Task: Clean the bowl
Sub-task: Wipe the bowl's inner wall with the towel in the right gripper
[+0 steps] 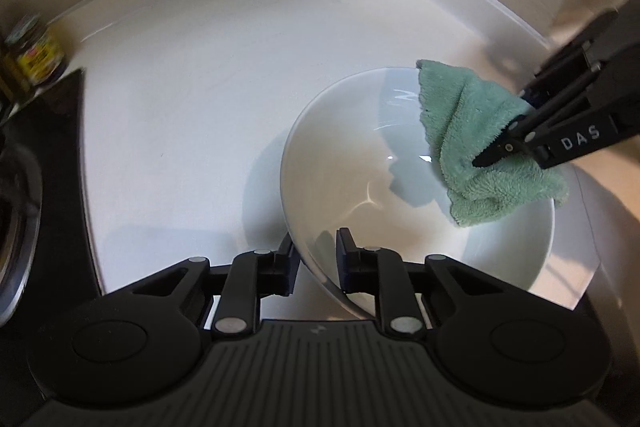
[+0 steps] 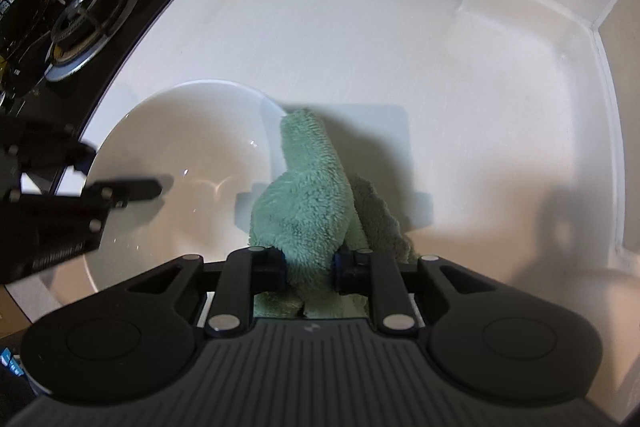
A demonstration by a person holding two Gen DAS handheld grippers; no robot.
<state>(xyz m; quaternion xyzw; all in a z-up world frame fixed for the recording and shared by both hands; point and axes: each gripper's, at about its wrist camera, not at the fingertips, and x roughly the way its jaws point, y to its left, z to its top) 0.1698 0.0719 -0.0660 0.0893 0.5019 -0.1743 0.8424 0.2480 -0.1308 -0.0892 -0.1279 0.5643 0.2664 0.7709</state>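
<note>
Two grippers meet at the white bowl on the pale counter; the left gripper pinches the bowl's near rim between its fingers; the right gripper clamps a green cloth draped over the bowl's far edge; a gas burner sits well apart.

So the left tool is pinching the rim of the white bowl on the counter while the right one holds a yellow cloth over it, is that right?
Nearly. The cloth is green, not yellow; the right wrist view shows it clamped in the right gripper. The rest stands: the left gripper has its jaws on either side of the white bowl rim, on the counter.
</note>
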